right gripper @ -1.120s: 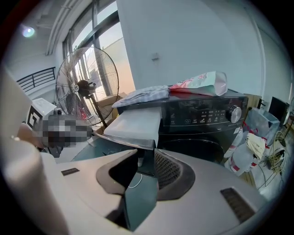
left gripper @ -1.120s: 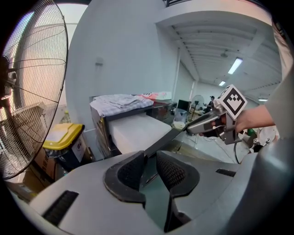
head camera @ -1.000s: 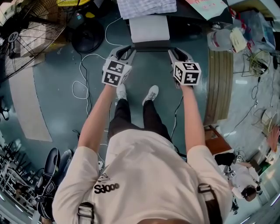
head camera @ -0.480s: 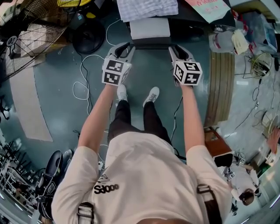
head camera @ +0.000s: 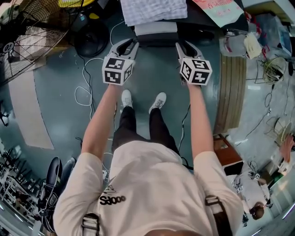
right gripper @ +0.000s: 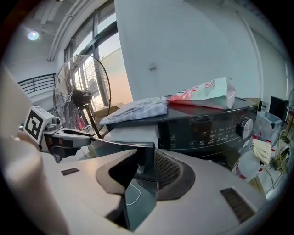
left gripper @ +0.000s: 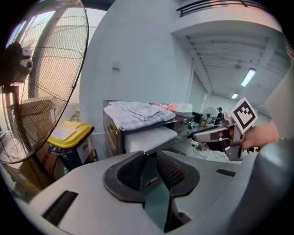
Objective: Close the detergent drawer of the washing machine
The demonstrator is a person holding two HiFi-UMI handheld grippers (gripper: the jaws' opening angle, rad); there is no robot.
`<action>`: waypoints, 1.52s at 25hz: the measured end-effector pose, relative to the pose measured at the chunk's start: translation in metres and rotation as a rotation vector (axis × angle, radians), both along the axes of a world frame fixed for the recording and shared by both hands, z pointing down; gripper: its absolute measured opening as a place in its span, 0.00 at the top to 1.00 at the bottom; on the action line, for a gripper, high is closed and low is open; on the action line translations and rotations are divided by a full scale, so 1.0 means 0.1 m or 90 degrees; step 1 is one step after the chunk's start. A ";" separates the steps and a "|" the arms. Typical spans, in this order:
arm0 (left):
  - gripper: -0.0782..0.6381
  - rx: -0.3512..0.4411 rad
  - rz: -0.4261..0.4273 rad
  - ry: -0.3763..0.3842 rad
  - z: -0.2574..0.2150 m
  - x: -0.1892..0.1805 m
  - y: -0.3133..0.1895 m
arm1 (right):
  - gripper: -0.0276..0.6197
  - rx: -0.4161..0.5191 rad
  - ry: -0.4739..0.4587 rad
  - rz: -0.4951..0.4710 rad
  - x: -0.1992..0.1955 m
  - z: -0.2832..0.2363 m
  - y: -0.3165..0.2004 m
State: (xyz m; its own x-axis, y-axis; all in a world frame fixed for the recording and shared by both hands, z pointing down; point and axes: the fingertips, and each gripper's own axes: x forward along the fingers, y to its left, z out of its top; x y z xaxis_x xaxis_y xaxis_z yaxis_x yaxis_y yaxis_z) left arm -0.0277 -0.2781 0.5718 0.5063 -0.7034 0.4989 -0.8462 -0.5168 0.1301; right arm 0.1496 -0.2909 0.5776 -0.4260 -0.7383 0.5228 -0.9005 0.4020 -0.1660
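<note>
A: What did the left gripper [head camera: 129, 44] and right gripper [head camera: 184, 46] hold?

B: Each was clamped on the thin dark front panel [head camera: 156, 43] of the white detergent drawer [head camera: 156, 28]. The drawer stood between them, partly out of the black washing machine [right gripper: 216, 131] ahead.

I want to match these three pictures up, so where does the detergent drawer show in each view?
Head view: detergent drawer at top centre, between the two claws' tips.
Left gripper view: centre, a pale block just beyond the claw.
Right gripper view: left of centre, jutting from the washing machine.
Shared landmark: the folded checked cloth lying on the machine directly behind the drawer.
</note>
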 end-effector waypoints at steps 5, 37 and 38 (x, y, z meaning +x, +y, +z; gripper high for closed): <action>0.76 -0.013 -0.031 0.033 0.02 -0.07 -0.16 | 0.79 0.007 0.005 -0.004 -0.06 0.01 -0.16; 0.67 -0.043 -0.090 0.155 0.06 -0.25 -0.70 | 0.71 0.024 -0.080 0.078 -0.07 0.01 -0.67; 0.67 -0.046 -0.091 0.168 0.06 -0.25 -0.70 | 0.70 0.023 -0.084 0.081 -0.07 0.01 -0.68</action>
State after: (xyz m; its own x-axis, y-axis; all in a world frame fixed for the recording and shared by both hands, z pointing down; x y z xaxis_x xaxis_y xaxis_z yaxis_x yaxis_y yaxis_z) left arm -0.0528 -0.3483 0.5776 0.5235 -0.7444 0.4145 -0.8418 -0.3766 0.3868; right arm 0.1430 -0.3587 0.5788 -0.3913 -0.8076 0.4411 -0.9158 0.2946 -0.2730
